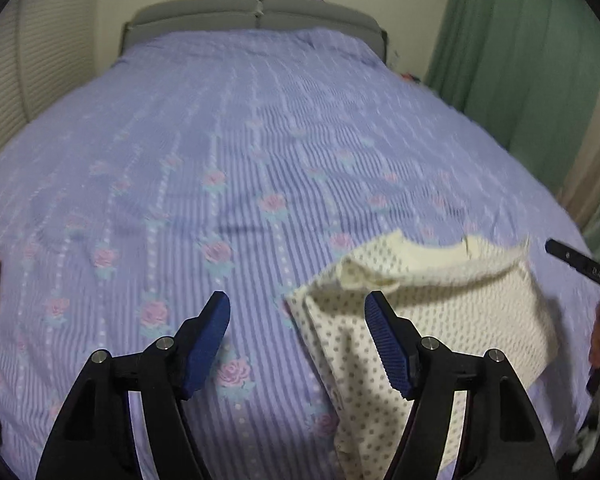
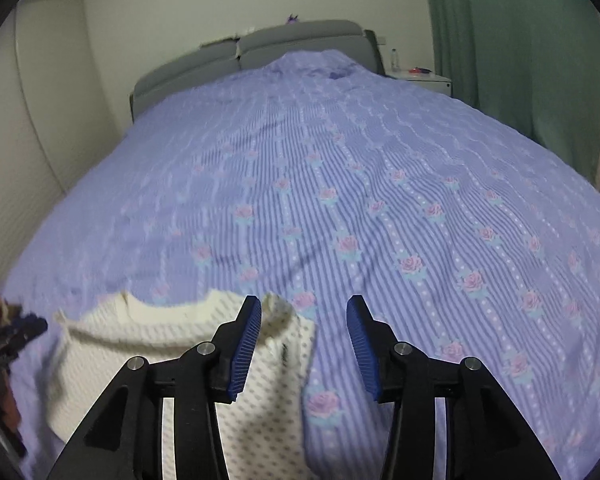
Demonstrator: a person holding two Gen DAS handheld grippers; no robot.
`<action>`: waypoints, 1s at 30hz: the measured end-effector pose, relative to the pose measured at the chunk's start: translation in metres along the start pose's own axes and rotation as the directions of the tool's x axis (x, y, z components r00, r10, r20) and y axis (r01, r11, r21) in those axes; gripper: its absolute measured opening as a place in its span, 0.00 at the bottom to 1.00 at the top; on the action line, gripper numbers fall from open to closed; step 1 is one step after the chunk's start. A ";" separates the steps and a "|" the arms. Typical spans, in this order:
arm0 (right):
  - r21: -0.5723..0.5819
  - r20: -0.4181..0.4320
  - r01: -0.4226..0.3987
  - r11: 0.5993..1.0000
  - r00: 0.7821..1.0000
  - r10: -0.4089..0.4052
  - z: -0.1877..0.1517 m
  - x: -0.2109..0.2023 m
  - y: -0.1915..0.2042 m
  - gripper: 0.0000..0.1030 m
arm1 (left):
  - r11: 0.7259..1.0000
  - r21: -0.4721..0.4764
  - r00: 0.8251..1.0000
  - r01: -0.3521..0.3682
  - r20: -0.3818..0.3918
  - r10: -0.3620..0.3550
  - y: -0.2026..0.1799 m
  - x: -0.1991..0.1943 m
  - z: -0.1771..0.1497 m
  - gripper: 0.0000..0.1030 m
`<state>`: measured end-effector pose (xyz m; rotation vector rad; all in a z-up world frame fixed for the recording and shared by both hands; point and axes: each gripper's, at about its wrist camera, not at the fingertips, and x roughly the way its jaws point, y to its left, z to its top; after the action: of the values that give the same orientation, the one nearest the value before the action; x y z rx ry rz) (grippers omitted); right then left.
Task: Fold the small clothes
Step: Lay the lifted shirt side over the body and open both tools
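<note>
Cream dotted garment [image 1: 440, 320] lying partly folded on the bed [image 1: 240, 140], near its foot edge, neckline toward the headboard [image 1: 256, 16]. Left hand-held gripper [image 1: 298, 336] with jaws spread and nothing between them; its right finger overlaps the garment's left fold in view, though blur leaves contact uncertain. Right hand-held gripper [image 2: 304, 344] likewise spread and empty, the garment's right edge just beside its left finger. The step in hand appears to be re-gripping for the next fold. To do it well, each hand-held gripper should pinch all layers at a matching corner, lift together, and lay the edges flush, smoothing the bunched collar first.
</note>
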<state>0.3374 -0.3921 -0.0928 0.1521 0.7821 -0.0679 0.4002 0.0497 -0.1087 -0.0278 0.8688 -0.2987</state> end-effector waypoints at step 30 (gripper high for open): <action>-0.048 -0.008 -0.063 0.997 0.998 0.062 -0.043 -0.046 -0.001 0.44 | 0.992 -0.105 0.997 0.072 0.003 -0.072 -0.008 -0.047 -0.049 0.43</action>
<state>0.2745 -0.3856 -0.0903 0.1307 0.7840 0.0107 0.3330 0.0597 -0.1047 -0.1572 0.8845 -0.3199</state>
